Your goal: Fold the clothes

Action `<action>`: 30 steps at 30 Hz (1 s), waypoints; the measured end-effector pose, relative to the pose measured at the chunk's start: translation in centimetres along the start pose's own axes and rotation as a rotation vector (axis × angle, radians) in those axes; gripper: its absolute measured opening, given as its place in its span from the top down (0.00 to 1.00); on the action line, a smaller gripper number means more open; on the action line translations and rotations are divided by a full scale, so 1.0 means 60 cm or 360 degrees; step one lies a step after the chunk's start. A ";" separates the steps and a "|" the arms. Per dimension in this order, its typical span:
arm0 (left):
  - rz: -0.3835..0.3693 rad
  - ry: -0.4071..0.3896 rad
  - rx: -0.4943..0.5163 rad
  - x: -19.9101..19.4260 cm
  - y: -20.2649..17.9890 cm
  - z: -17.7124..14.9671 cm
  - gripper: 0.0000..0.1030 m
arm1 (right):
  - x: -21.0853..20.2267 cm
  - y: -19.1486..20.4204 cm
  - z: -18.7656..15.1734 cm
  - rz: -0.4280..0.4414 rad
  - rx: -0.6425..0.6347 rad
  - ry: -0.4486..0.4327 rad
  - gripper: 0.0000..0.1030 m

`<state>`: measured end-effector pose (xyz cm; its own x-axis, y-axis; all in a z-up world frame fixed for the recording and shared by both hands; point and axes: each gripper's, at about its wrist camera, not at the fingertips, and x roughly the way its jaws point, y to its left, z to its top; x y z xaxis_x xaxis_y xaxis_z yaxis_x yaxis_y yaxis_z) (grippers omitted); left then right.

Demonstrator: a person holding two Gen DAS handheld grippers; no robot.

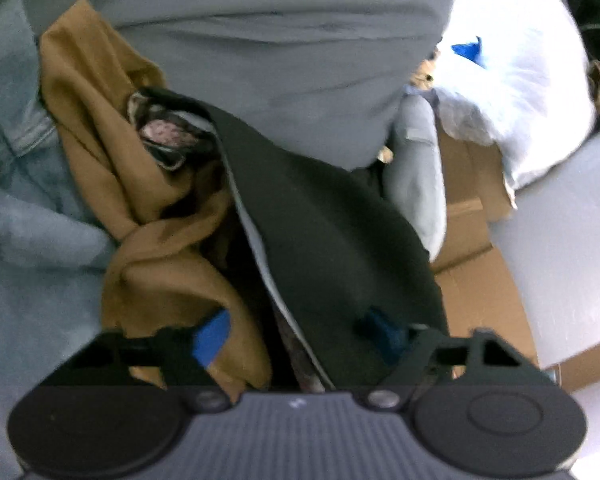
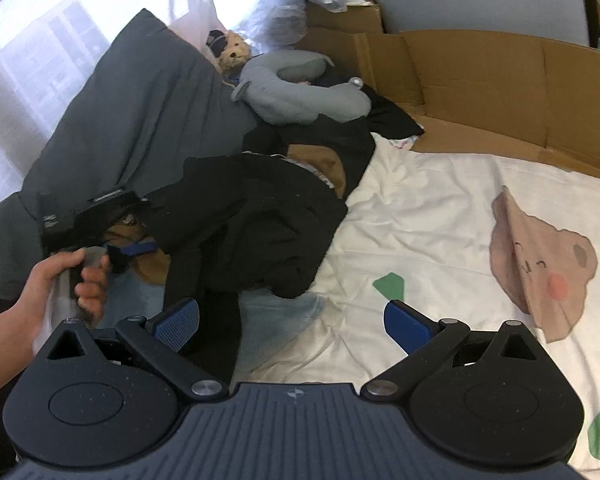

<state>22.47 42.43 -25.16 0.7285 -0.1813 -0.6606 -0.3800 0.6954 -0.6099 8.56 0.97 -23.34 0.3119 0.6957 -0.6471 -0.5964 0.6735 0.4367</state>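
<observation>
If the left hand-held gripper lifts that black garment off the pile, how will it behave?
The black garment lies crumpled and draped, so it will probably hang limp and sag. It overlaps the brown garment, which may drag along. The left hand-held gripper is open with cloth between its fingers; thick folds could slip from a shallow pinch.

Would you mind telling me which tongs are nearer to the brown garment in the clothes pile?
Left. The left tongs are pushed into the pile with the brown garment against one pad; the right tongs hover open over the bedsheet, apart from the pile.
</observation>
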 end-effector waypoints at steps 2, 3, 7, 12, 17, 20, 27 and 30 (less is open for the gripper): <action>-0.0027 0.0012 -0.0003 0.000 0.002 0.000 0.82 | 0.002 0.007 0.001 0.0011 -0.0039 -0.0011 0.02; -0.0043 0.0024 -0.0002 -0.001 0.002 0.000 0.88 | 0.002 0.009 0.001 0.0017 -0.0054 -0.0012 0.02; -0.0039 0.0012 0.0106 -0.014 -0.012 -0.004 0.96 | 0.009 0.018 0.003 0.0022 -0.0080 -0.0007 0.02; -0.0090 -0.0005 0.0233 -0.046 -0.037 -0.017 0.96 | 0.009 0.026 0.007 0.0055 -0.0096 -0.0066 0.02; -0.0192 0.0009 0.0439 -0.087 -0.084 -0.048 0.97 | 0.016 0.042 0.009 0.0083 -0.0150 -0.0080 0.02; -0.0268 0.0014 0.0555 -0.108 -0.113 -0.074 0.97 | 0.018 0.048 0.013 0.0098 -0.0155 -0.0090 0.02; -0.0426 0.0084 0.0660 -0.130 -0.155 -0.147 0.97 | 0.017 0.061 0.031 0.0174 -0.0146 -0.0123 0.02; -0.0478 0.0120 0.0722 -0.129 -0.179 -0.173 0.97 | 0.025 0.076 0.029 0.0169 -0.0244 -0.0087 0.02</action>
<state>14.99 29.14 -18.02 0.7178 -0.4557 -0.5264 0.1342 0.8324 -0.5377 7.61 5.49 -21.22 0.2781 0.7763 -0.5657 -0.7326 0.5523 0.3977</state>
